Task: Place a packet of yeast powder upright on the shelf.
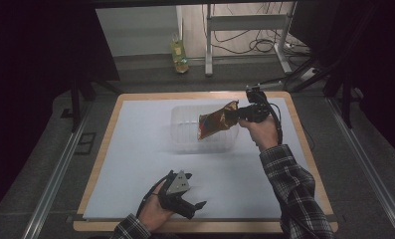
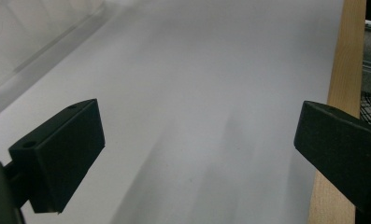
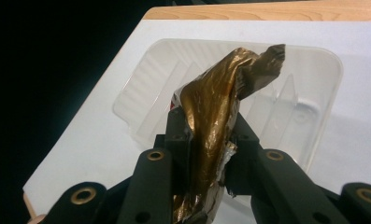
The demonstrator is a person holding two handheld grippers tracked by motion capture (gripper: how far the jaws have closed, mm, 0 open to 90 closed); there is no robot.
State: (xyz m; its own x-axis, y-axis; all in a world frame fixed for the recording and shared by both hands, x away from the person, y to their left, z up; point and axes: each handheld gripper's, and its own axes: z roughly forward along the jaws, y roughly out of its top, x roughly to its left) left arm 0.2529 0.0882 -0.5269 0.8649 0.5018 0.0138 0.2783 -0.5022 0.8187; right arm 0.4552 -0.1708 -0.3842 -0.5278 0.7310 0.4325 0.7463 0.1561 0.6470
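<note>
Right gripper view: crumpled glossy gold-brown foil packet (image 3: 211,116), creased, twisted.

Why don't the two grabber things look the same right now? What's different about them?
The right gripper is shut on a shiny gold snack bag; the left gripper is open and holds nothing. The right gripper is raised over the clear plastic tub; the left gripper sits low by the table's near edge. Both are black, two-jawed and hand-held.
</note>
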